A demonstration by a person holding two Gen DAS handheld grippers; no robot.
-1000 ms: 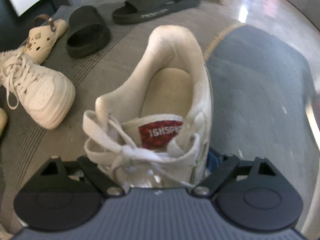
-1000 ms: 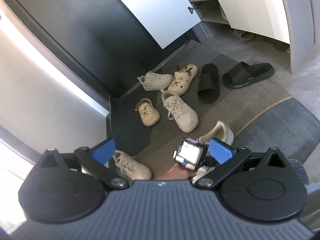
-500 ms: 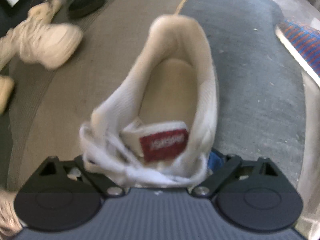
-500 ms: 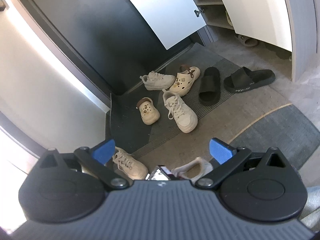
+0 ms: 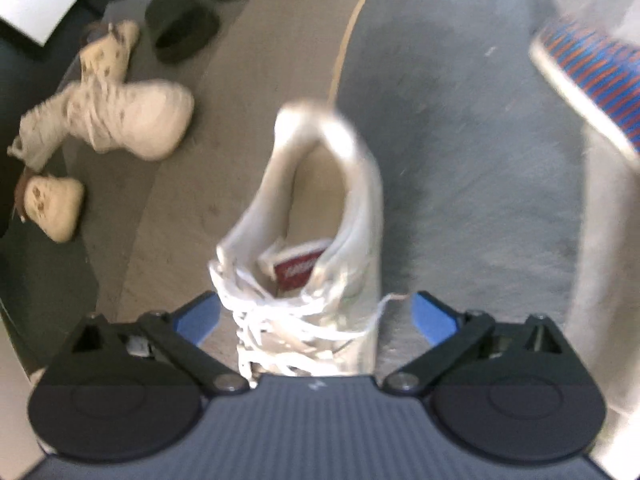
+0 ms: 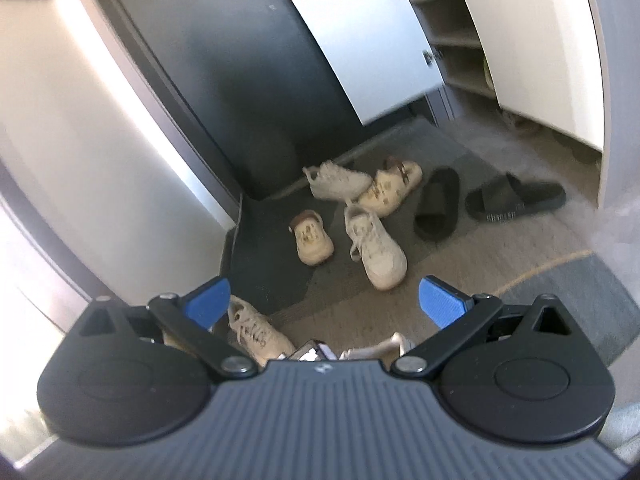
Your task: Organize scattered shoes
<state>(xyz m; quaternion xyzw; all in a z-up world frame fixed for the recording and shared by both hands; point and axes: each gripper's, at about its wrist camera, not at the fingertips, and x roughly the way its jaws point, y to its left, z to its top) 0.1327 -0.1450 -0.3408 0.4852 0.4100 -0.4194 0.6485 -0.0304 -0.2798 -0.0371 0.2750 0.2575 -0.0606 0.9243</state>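
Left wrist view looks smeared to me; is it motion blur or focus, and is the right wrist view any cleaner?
Left wrist view: the white sneaker and the shoes on the floor are streaked, which reads as motion blur, while the left gripper body stays sharp. Right wrist view: milder softness, the black slides still legible; bright washout along the left wall; fisheye bends the door edges.

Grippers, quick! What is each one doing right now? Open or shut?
Left gripper: open, blue fingers spread either side of the white sneaker, not pinching it.
Right gripper: open, holding nothing.
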